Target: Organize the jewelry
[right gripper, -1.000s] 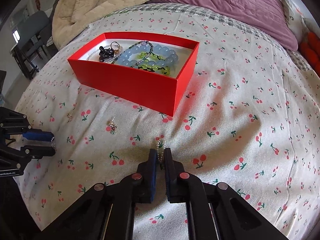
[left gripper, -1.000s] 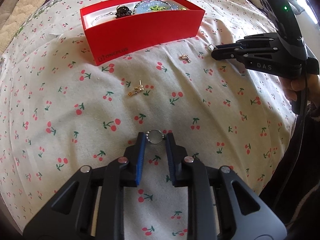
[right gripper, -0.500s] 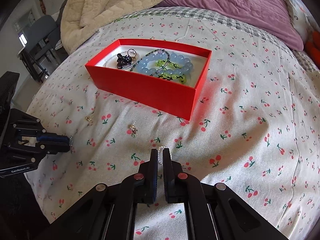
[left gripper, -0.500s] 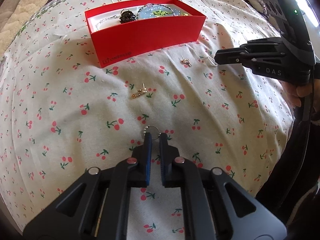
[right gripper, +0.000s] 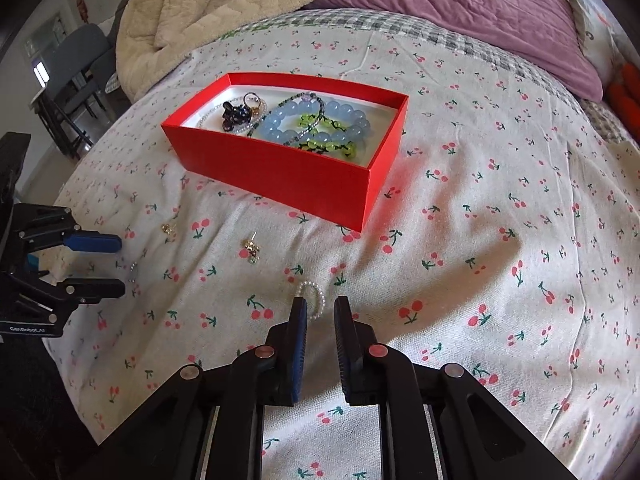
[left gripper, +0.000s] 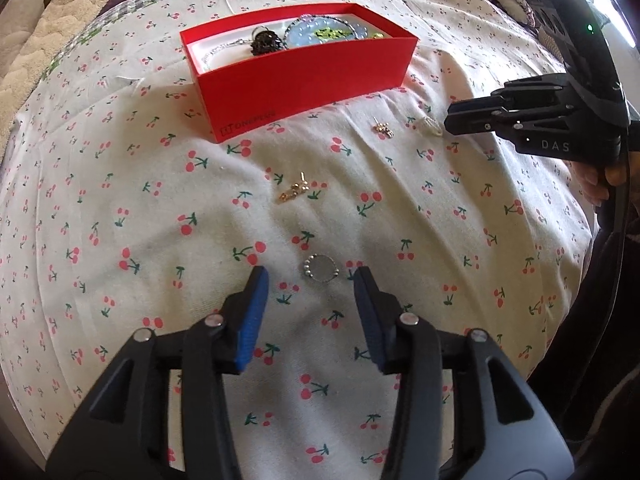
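A red box point(left gripper: 304, 68) point(right gripper: 288, 168) holding bead bracelets and other jewelry sits on the cherry-print bedspread. My left gripper point(left gripper: 310, 280) is open, with a silver beaded ring point(left gripper: 320, 269) lying on the cloth between its fingertips. My right gripper point(right gripper: 320, 308) is partly open, with a small pearl ring point(right gripper: 314, 296) lying on the cloth just ahead, between the tips; the pearl ring also shows in the left wrist view point(left gripper: 432, 126). A gold earring point(left gripper: 294, 190) point(right gripper: 170, 229) and a second earring point(left gripper: 383, 128) point(right gripper: 251, 249) lie loose between grippers and box.
A beige blanket point(right gripper: 208, 12) and a purple duvet point(right gripper: 460, 8) lie beyond the box. The bed edge falls away at the left of the right wrist view, with a chair point(right gripper: 76, 68) beyond. Red items point(right gripper: 624, 96) sit at far right.
Both grippers have opened: the left let go of the silver beaded ring, the right let go of the pearl ring. Both rings now lie on the cloth. Both views rose slightly.
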### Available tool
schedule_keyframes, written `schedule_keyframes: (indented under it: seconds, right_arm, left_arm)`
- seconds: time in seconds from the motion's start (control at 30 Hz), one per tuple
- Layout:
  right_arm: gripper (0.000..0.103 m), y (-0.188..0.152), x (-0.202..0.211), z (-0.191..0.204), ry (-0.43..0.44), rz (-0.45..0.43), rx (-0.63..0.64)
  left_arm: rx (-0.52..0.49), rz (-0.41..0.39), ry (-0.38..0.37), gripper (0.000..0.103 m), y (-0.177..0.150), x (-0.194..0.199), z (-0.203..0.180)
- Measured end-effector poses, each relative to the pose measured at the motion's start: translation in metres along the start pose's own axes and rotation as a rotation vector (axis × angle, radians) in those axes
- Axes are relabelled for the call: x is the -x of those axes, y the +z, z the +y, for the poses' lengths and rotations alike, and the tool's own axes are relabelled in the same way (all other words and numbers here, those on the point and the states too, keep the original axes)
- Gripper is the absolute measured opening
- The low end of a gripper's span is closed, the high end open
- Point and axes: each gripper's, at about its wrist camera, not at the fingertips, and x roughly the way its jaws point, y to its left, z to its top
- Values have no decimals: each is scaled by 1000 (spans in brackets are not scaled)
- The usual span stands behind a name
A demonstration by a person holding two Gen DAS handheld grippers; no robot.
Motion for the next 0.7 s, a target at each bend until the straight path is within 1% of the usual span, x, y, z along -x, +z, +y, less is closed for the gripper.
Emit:
schedule_keyframes:
  seconds: [0.03,0.07,0.1,0.13,0.17,0.37,0.43,0.53,0.6,0.63,0.7]
  right_arm:
    - [22,-1,-2,0,4,9,2]
    - [36,-2,-4,1,3,19,3]
    - [62,-2,-5,2,2,20,3]
    - [70,-3,-5,2,0,10,3]
    - [71,-3,-5,4,-4,-6,5]
    - [71,1,-22,9,-38,10,33]
    - [71,2,-24,12,-57,-2,52]
    - [67,2,-26,14,-65,-9,65]
    - [57,2,-26,15,-70,-13,75]
    - [54,1,-25,14,-72,-15,75]
    - [38,2,-24,10,-74,-18,65]
  left_arm:
    - [-8,7,2,46,1,-3,-2]
    - [-15,11,5,47,1,-4,-4]
    - [-21,13,7,47,1,-6,-5]
    - [-23,13,8,47,1,-7,-6]
    - [-23,14,8,48,1,-8,-6]
    - [-21,-7,4,48,1,-12,-6]
    - [-29,-11,10,48,1,-12,-7]
    - [-24,-13,12,48,2,-13,-8]
    - [-21,-12,10,48,2,-12,-8]
    - [-20,-12,10,48,2,-12,-8]
    - [-19,-10,9,46,3,-13,-9]
